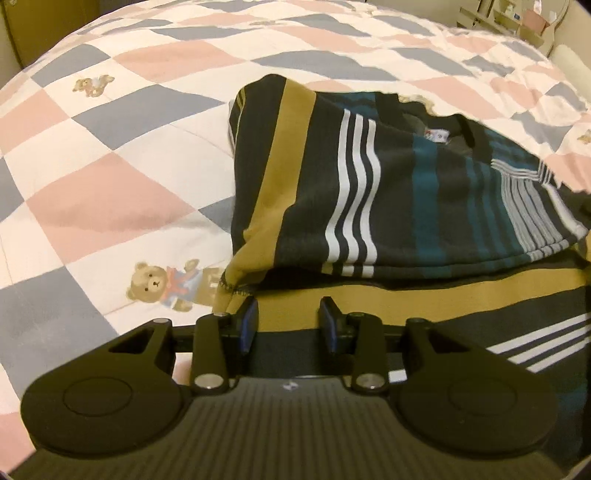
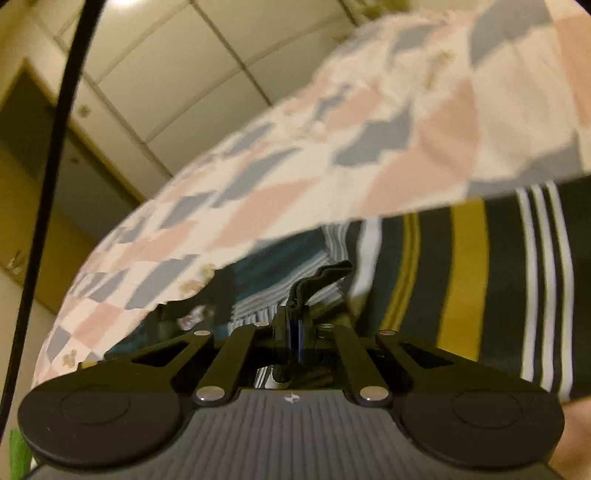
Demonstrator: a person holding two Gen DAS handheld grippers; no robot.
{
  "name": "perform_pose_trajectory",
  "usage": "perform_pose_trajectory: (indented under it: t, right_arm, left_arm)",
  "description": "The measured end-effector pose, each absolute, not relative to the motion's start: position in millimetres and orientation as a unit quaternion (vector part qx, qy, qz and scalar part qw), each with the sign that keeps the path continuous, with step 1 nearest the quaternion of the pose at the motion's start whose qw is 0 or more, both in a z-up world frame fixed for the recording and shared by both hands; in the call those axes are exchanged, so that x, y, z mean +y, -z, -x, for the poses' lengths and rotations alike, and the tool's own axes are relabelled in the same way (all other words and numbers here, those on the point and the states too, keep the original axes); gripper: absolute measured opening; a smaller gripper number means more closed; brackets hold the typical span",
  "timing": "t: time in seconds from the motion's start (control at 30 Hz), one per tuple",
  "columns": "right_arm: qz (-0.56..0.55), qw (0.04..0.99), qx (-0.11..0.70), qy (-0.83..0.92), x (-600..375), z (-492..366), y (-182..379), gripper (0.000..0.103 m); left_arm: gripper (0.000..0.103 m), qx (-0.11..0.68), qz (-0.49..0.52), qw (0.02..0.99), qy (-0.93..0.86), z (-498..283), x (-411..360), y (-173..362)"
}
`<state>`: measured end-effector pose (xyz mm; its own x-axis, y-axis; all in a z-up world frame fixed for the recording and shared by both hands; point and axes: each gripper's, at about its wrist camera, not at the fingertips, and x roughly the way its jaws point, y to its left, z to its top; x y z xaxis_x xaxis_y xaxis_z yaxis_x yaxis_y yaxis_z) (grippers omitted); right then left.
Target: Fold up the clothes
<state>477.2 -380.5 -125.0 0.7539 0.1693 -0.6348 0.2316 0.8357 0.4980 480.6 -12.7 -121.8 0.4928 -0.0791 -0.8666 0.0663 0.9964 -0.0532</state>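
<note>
A dark striped shirt point(image 1: 388, 192) with mustard, white and teal bands lies on the quilt, its upper part doubled over the lower part. In the left wrist view my left gripper point(image 1: 290, 325) is open just above the shirt's near mustard band, nothing between its blue pads point(image 1: 248, 325). In the right wrist view my right gripper point(image 2: 295, 332) is shut on a dark fold of the shirt's edge point(image 2: 321, 277), lifted and tilted. The striped shirt point(image 2: 480, 280) hangs blurred behind it.
A patchwork quilt point(image 1: 110, 166) in pink, grey-blue and white with teddy bear prints covers the bed. Shelves with boxes point(image 1: 517, 18) stand at the far right. A black cable point(image 2: 55, 147) crosses the right wrist view; wardrobe doors point(image 2: 147, 74) are behind.
</note>
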Motion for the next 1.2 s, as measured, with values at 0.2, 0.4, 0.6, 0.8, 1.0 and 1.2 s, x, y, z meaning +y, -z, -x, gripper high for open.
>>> perform_pose_trajectory:
  t: [0.2,0.4,0.6,0.8,1.0,1.2]
  right_arm:
    - [-0.236,0.877,0.412,0.073,-386,-468,126,0.026]
    - [-0.194,0.909,0.366,0.043,-369,-458,112,0.027]
    - [-0.264,0.869,0.415,0.060,-388,-451,137,0.025]
    - [-0.366,0.844,0.368,0.138,-459,-370,126,0.046]
    - [-0.473,0.782,0.292,0.282,-554,-261,137,0.046]
    - [-0.505,0.769,0.212,0.331,-608,-207,130,0.047]
  left_arm:
    - [0.031,0.481,-0.009,0.875,0.053,-482,-22,111]
    - [0.031,0.461,-0.034,0.885,0.059,-490,-35,105]
    - [0.032,0.517,-0.073,0.852,0.032,-508,-44,135]
    - [0.034,0.521,-0.060,0.849,0.061,-482,-71,124]
    - [0.034,0.536,-0.063,0.837,0.093,-448,-118,128]
    - [0.035,0.528,-0.066,0.835,0.143,-427,-173,120]
